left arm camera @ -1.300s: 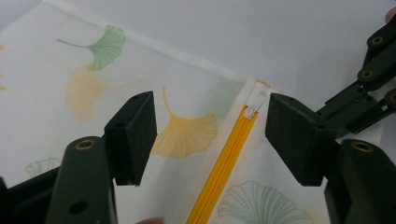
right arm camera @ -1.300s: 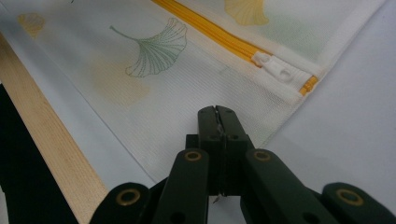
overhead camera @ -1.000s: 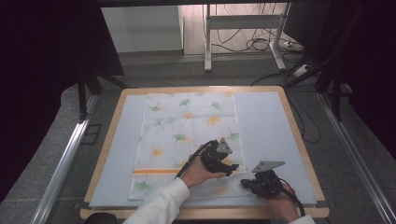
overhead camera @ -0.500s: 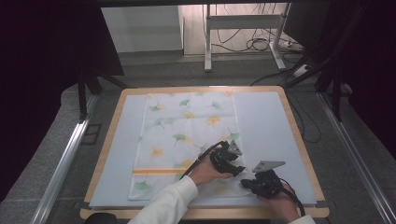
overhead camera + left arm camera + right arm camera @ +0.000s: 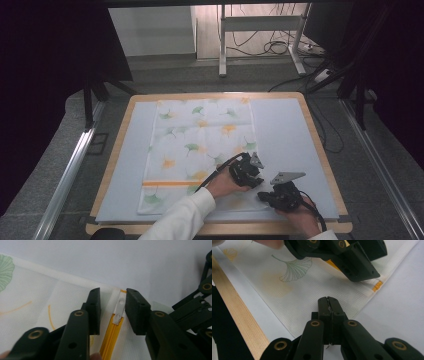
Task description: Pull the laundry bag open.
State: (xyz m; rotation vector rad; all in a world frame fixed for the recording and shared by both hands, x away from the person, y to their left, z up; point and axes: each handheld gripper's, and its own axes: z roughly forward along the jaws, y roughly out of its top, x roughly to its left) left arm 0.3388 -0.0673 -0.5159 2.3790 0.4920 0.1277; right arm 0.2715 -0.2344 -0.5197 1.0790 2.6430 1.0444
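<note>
We pinch the near hem of the cloth (image 5: 294, 292) with the right gripper (image 5: 329, 305), its jaws pressed together on the fabric. Just beyond, our left gripper (image 5: 113, 310) hangs with jaws apart, the white zipper pull (image 5: 119, 309) and orange zipper (image 5: 110, 336) lying between its fingers (image 5: 93, 307).
</note>
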